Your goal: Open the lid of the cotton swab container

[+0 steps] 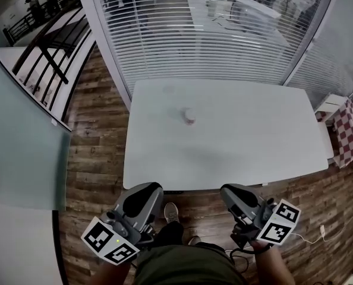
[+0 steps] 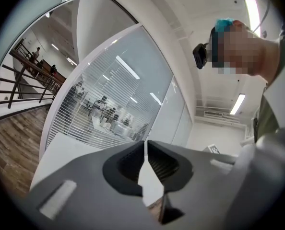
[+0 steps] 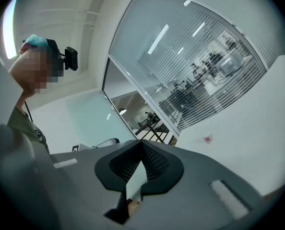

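**Both grippers closed and waiting short of the table, container far ahead**

You are standing at the near edge of the white table (image 1: 254, 141), which is filling the middle of the head view and is bare apart from one small thing.

You are holding the left gripper (image 1: 145, 193) and the right gripper (image 1: 239, 193) low, in front of your body, short of the table's edge and over the wooden floor (image 1: 99, 159). Each gripper view is showing its jaws pressed together with nothing between them, so both are closed and empty.

The cotton swab container (image 1: 189, 116) is sitting straight ahead of the jaws and well apart from them, past the middle of the table toward its far side. It is lying about midway between your two grippers, so neither looks clearly nearer.

It is showing as a small, pale, rounded pot with a reddish tint low down, apparently standing upright. It is too small here to make out the lid or its seam.
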Demonstrator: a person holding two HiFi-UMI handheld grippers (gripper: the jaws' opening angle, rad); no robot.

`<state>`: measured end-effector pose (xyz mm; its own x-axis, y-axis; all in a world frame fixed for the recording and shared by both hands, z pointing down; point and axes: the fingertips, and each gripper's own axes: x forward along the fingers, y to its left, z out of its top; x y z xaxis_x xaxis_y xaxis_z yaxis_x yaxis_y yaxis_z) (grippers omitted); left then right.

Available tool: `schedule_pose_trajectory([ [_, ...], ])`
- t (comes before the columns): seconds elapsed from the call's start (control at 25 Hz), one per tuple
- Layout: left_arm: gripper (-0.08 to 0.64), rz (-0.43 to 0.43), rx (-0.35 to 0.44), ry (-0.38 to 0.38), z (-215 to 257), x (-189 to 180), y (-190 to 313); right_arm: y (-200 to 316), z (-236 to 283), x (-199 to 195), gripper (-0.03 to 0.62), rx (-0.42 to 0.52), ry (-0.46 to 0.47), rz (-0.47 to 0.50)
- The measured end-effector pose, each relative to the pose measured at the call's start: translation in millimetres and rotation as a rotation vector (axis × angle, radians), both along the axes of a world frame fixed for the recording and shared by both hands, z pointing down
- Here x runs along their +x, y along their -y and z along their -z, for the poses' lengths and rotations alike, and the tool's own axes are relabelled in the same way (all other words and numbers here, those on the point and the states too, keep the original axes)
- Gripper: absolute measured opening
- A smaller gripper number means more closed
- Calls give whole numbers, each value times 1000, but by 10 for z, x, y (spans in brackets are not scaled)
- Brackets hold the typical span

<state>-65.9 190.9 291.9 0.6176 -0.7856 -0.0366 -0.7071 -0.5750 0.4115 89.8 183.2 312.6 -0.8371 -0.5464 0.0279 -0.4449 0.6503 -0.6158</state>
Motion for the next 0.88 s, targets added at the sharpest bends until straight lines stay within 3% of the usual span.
schedule_pose_trajectory([
  [0.88, 28, -102, -30, 3, -36, -440, 985, 822, 28, -498, 9, -22, -60, -91],
])
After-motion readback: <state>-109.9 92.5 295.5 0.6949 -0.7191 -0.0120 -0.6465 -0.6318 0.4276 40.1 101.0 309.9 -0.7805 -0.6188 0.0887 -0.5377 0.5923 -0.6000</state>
